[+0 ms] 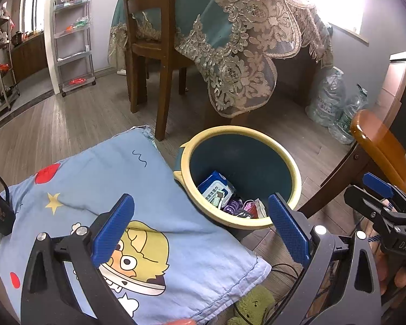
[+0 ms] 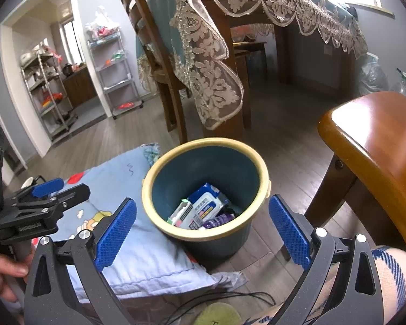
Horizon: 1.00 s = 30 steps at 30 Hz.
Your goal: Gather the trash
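Left gripper (image 1: pixel 201 227): jaws wide, empty.
Right gripper (image 2: pixel 203 227): jaws wide, empty.
Trash bin (image 2: pixel 257 159): stood on floor beside blue pillow (image 1: pixel 100 178).
Wipes pack (image 2: pixel 207 211): lay inside bin; judged light, soft, slippery film; pinch across an edge.

A light blue cartoon-print pillow (image 1: pixel 100 216) lies at seven o'clock on the grey wood floor (image 1: pixel 54 124). At twelve o'clock a dark wooden chair (image 1: pixel 149 40) stands tucked against a table under a teal, lace-edged tablecloth (image 1: pixel 230 40). Metal shelf racks (image 1: pixel 73 35) line the wall at ten o'clock. Crumpled clear water bottles (image 1: pixel 330 100) sit at two o'clock.
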Available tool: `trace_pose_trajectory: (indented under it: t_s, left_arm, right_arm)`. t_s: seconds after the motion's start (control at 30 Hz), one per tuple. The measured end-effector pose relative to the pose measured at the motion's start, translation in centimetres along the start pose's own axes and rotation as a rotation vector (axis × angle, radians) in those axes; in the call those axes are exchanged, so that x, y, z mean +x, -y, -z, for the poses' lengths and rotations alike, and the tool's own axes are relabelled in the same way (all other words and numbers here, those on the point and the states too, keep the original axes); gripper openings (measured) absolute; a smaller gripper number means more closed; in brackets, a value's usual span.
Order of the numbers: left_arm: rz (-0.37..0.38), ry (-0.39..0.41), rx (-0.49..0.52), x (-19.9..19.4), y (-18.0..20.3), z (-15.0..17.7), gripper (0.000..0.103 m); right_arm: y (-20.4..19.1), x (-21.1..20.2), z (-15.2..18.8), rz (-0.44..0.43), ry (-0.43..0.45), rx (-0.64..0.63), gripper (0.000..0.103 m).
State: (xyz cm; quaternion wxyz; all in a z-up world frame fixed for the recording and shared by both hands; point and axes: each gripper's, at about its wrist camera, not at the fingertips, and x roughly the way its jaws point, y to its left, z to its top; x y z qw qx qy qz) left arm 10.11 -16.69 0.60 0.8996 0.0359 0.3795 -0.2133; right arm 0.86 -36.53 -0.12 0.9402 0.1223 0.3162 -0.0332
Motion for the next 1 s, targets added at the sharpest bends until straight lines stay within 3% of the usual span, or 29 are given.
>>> trace_pose_trajectory:
  t_s: [0.63, 1.0]
  left_arm:
    - [0.032, 0.031, 0.002, -0.49, 0.18, 0.23, 0.097]
    - [0.028, -0.005, 0.012, 0.07, 0.43, 0.12, 0.097]
  right_arm:
    - [-0.01, -0.03, -0.05, 0.000, 0.000, 0.000, 0.097]
    - [-0.09, 0.08, 0.00, 0.000, -0.002, -0.004, 0.097]
